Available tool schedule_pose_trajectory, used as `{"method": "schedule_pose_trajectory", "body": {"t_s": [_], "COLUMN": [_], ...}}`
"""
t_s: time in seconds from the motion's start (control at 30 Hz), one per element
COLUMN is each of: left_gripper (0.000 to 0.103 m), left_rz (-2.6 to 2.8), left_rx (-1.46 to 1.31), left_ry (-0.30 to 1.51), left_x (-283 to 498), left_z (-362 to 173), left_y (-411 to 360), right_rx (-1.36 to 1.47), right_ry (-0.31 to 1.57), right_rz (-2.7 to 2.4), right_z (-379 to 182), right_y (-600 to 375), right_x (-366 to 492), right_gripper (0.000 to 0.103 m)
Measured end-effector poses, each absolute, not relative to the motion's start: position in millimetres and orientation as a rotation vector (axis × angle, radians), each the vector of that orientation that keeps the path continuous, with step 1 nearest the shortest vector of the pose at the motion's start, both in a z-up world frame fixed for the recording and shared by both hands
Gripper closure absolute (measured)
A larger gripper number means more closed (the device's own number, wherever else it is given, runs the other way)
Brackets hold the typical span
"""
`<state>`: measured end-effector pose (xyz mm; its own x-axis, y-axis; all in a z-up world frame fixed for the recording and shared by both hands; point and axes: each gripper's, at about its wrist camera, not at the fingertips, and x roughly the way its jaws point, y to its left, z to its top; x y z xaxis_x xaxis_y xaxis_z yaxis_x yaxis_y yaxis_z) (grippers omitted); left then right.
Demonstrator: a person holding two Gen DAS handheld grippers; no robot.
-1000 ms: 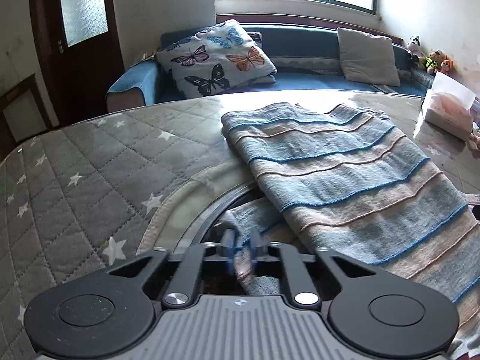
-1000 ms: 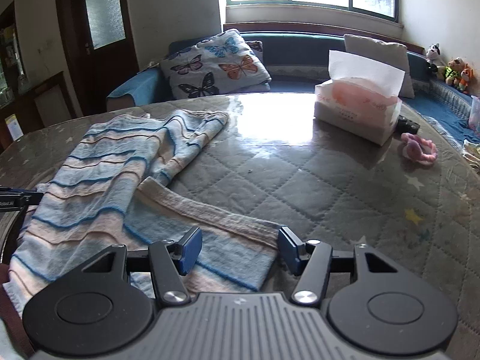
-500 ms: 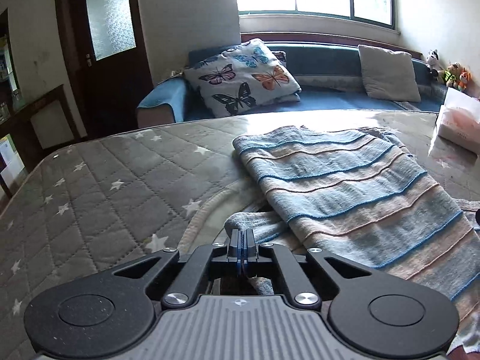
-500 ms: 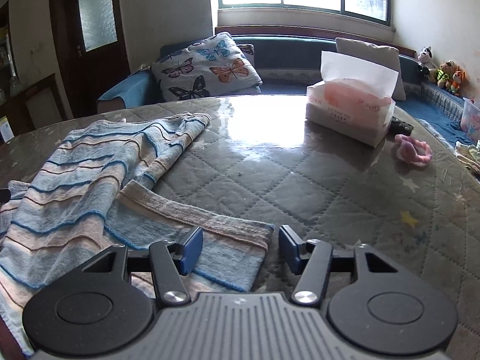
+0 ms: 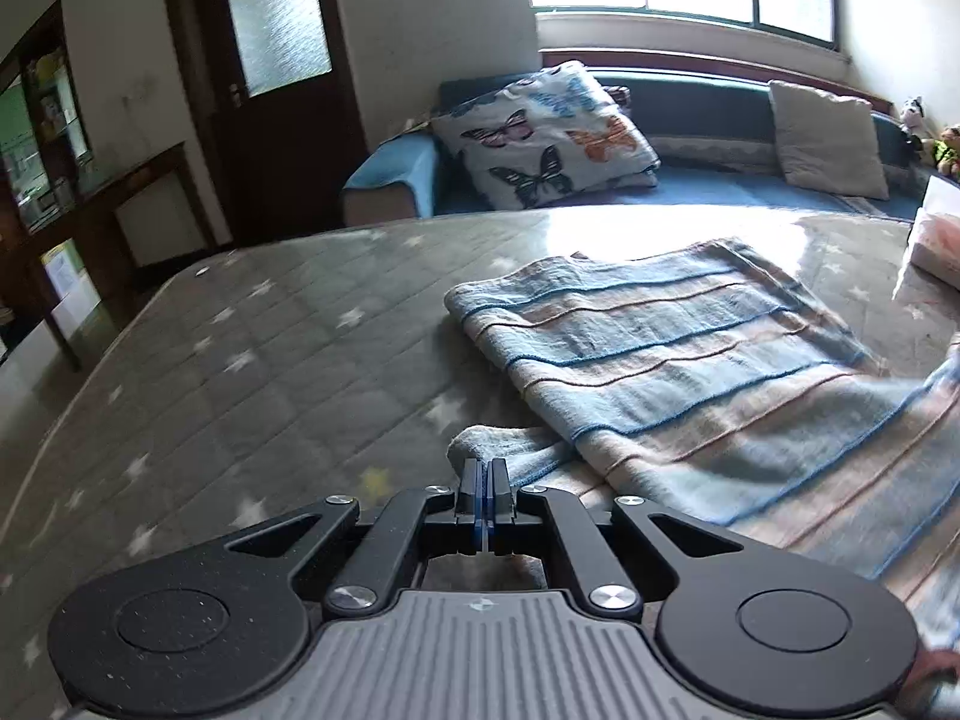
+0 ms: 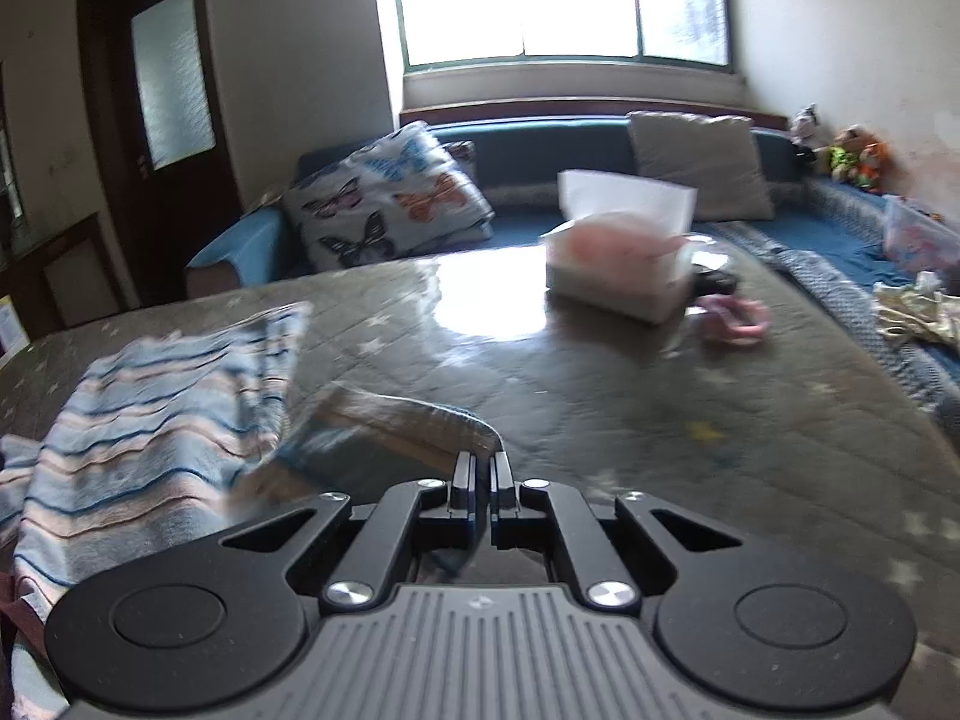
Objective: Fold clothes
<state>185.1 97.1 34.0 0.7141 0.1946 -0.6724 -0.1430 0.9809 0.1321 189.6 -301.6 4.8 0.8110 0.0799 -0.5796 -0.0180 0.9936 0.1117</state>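
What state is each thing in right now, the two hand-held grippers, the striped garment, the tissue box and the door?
Left hand-held gripper: shut on the garment's near left edge.
Right hand-held gripper: shut on the garment's near right corner.
Blue and beige striped knit garment: partly folded, lying on the table, both gripped ends raised.
White and pink tissue box: upright on the table, a tissue sticking out.
Dark wooden door with frosted glass: closed.
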Motion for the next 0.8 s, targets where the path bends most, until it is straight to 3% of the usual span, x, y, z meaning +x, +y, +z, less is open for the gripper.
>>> {"method": "schedule_pose_trajectory", "body": {"t_s": [0.33, 0.67, 0.8], "left_gripper": [0.102, 0.102, 0.097], "left_rz": [0.292, 0.416, 0.392], "left_rx": [0.052, -0.010, -0.037], "left_ry": [0.778, 0.843, 0.835], "left_x": [109, 22, 15], "left_z": [35, 36, 46], "left_y": [137, 176, 182], "right_rx": [0.094, 0.073, 0.044], "right_ry": [0.612, 0.742, 0.754], "right_rz": [-0.071, -0.158, -0.109], "right_z": [8, -5, -1], "right_y": [-332, -356, -347], "right_x": [107, 47, 54], "right_gripper": [0.100, 0.100, 0.097]}}
